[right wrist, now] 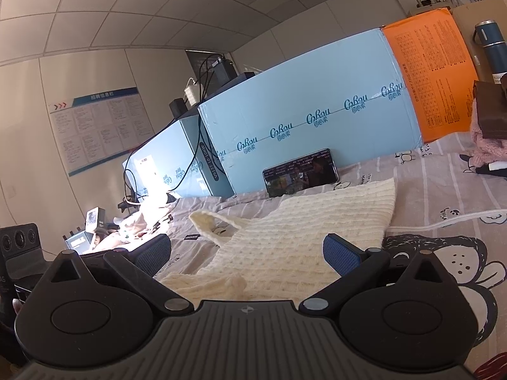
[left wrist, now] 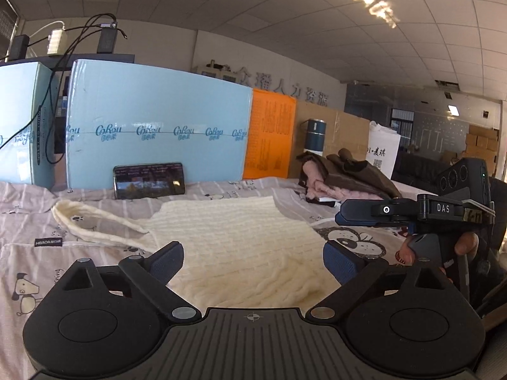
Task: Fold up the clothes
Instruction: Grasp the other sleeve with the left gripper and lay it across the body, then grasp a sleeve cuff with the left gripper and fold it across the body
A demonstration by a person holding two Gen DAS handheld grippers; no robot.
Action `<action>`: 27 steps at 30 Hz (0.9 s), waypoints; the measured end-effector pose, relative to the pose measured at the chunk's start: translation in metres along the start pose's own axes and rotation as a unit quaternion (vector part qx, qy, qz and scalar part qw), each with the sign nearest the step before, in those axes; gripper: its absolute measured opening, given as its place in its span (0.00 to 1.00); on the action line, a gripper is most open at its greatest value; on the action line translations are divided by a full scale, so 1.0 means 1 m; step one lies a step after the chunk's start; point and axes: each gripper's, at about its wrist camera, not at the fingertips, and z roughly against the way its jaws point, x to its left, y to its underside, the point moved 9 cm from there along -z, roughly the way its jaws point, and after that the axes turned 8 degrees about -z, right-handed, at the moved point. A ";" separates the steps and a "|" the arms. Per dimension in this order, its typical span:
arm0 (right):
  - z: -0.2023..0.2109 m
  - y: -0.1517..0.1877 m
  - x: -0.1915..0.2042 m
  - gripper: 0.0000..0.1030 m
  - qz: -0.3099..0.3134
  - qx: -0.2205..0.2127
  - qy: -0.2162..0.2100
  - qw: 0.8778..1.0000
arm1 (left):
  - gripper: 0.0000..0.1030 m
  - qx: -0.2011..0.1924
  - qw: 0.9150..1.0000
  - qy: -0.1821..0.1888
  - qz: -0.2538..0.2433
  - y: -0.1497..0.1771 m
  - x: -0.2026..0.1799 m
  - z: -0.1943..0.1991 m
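Note:
A cream knitted sweater [left wrist: 234, 240] lies flat on a patterned bedsheet [left wrist: 28, 253], one sleeve [left wrist: 95, 224] stretched out to the left. My left gripper [left wrist: 253, 258] hovers open just above the sweater's near part, nothing between its blue pads. My right gripper [right wrist: 247, 253] is also open over the same sweater [right wrist: 301, 231], whose near edge [right wrist: 215, 285] is bunched up below it. In the left wrist view the right gripper [left wrist: 345, 213] shows from the side at the right, held by a hand [left wrist: 465, 247].
A phone [left wrist: 149, 180] leans against light blue cartons [left wrist: 158, 120] at the back of the bed. A pile of pink and brown clothes [left wrist: 345, 180] lies at the back right, with a blue flask [left wrist: 315, 136] and a white bag [left wrist: 381, 152] behind. Cables and small devices [right wrist: 92, 228] sit far left.

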 end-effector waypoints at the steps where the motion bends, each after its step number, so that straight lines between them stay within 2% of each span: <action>1: 0.000 0.000 0.000 1.00 0.000 0.001 0.001 1.000 | 0.97 0.018 1.000 -0.025 -0.003 0.003 0.006 -0.003; 3: -0.001 0.001 0.000 1.00 0.001 0.004 0.005 1.000 | 0.98 0.062 0.996 -0.067 -0.017 0.013 0.016 -0.010; 6: -0.004 0.004 0.001 1.00 0.012 0.011 0.015 1.000 | 0.98 0.137 0.981 -0.120 -0.068 0.036 0.027 -0.021; 10: -0.007 -0.001 0.008 1.00 0.033 0.023 0.020 0.999 | 0.98 0.109 0.986 -0.119 -0.036 0.020 0.041 -0.015; 11: -0.008 -0.006 0.011 1.00 0.034 0.025 0.019 0.999 | 0.98 0.099 0.987 -0.127 -0.013 0.013 0.051 -0.015; 13: -0.010 -0.018 0.016 1.00 0.035 0.027 0.016 0.999 | 0.98 0.074 0.982 -0.150 0.089 -0.003 0.084 -0.017; 14: -0.013 -0.030 0.016 1.00 0.033 0.020 0.020 0.999 | 1.00 0.061 0.975 -0.161 0.141 -0.010 0.100 -0.018; 15: -0.017 -0.040 0.017 1.00 0.032 0.013 0.024 0.999 | 1.00 0.057 0.963 -0.164 0.206 -0.010 0.117 -0.024; 17: -0.030 -0.060 0.015 1.00 0.033 -0.004 0.033 0.999 | 1.00 0.083 0.930 -0.166 0.317 0.000 0.146 -0.044; 20: -0.060 -0.077 0.007 1.00 0.007 0.004 0.033 0.999 | 1.00 0.120 0.891 -0.164 0.406 0.014 0.169 -0.075; 21: -0.070 -0.080 0.004 1.00 -0.005 0.011 0.030 0.999 | 1.00 0.127 0.887 -0.152 0.417 0.015 0.174 -0.091; 22: -0.080 -0.078 -0.002 1.00 -0.022 0.022 0.024 0.999 | 1.00 0.136 0.889 -0.142 0.414 0.016 0.177 -0.104; 24: -0.094 -0.071 -0.015 1.00 -0.052 0.036 0.020 0.998 | 1.00 0.136 0.886 -0.159 0.413 0.019 0.186 -0.125; 27: -0.104 -0.056 -0.044 1.00 -0.103 0.055 0.036 0.993 | 1.00 0.110 0.895 -0.148 0.407 0.019 0.184 -0.136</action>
